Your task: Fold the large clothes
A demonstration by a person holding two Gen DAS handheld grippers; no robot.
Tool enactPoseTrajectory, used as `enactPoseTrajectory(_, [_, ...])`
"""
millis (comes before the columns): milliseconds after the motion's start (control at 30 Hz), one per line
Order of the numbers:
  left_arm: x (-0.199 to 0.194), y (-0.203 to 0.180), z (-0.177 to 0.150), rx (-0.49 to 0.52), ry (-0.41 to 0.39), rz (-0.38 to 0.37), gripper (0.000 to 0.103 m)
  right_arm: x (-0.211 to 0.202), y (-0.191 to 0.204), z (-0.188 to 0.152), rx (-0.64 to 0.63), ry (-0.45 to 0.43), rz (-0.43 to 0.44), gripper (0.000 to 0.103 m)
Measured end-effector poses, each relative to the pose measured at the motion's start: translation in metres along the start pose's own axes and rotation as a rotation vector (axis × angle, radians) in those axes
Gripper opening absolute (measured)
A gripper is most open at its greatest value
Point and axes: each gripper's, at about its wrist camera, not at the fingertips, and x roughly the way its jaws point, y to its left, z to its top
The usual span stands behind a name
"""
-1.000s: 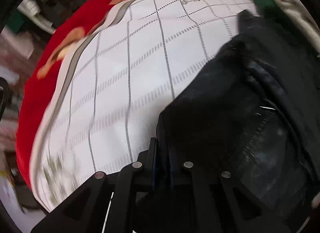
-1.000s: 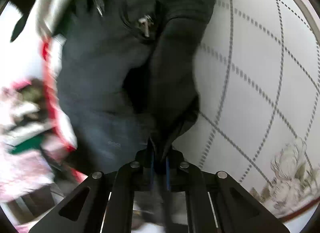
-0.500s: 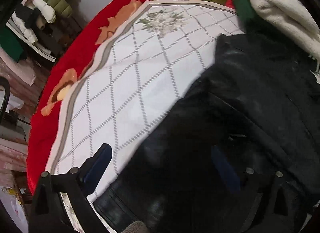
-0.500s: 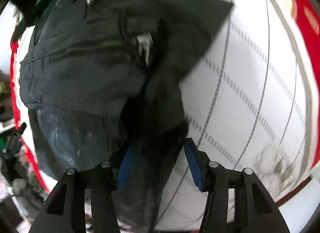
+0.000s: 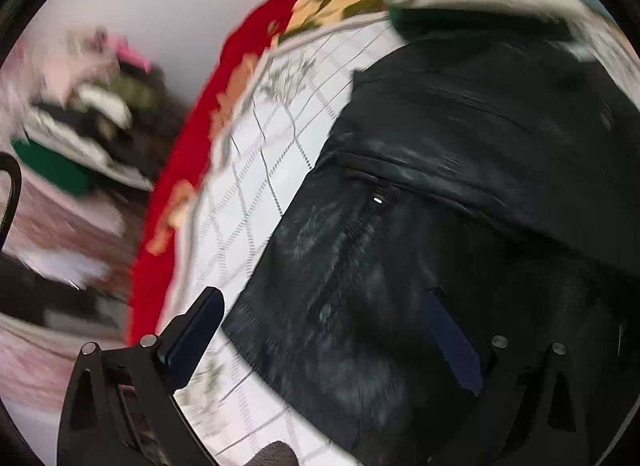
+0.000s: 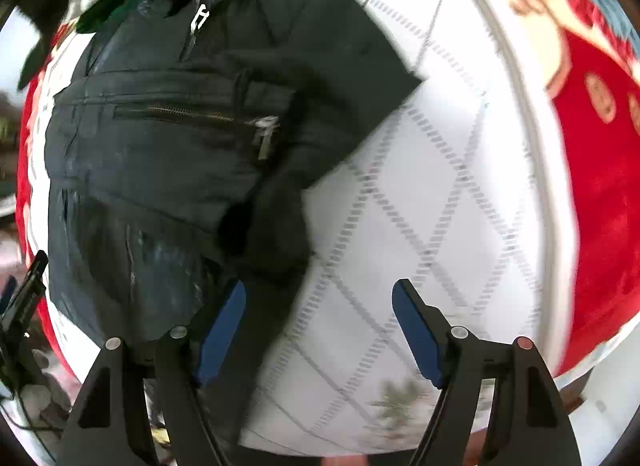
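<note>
**Black jacket released on quilted bed**

Black leather-look jacket (image 6: pixel 168 137), metal zips, lies rumpled on white diamond-quilted bedspread (image 6: pixel 420 205) with red floral border. Left hand-held gripper (image 5: pixel 320 330) wide open, empty, above jacket. Right hand-held gripper (image 6: pixel 320 326) just been opening, a dark fold between its pads, ungripped.

left gripper (image 5: pixel 320 340): black angular finger arms with triangular cut-outs; silver round pivot screws; dark navy pads (image 5: pixel 452 342) on the inner faces | right gripper (image 6: pixel 318 336): same black frame with triangular cut-outs; silver screws, one tinted reddish; brighter blue pads (image 6: pixel 416 336) lining both fingers
</note>
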Motion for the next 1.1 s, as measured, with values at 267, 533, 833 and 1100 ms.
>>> enactPoseTrajectory(267, [-0.117,-0.133,-0.079,0.324,-0.044,0.090,0.102,-0.020,-0.075,-0.013,-0.011,0.041,-0.035,0.077])
enactPoseTrajectory(533, [-0.105,-0.218,-0.120,0.403,0.075,0.170,0.102,-0.021,-0.135,-0.006,0.015,0.055,-0.063,0.077])
enactPoseTrajectory(833, [-0.039,-0.196,-0.095,0.237,0.189,0.254,0.103,-0.004,-0.163,0.017,0.037,0.042,-0.005,0.078])
enactPoseTrajectory(1100, [-0.048,-0.169,-0.079,0.121,0.162,0.033,0.013,0.014,-0.126,0.060,0.054,-0.062,0.410,0.077])
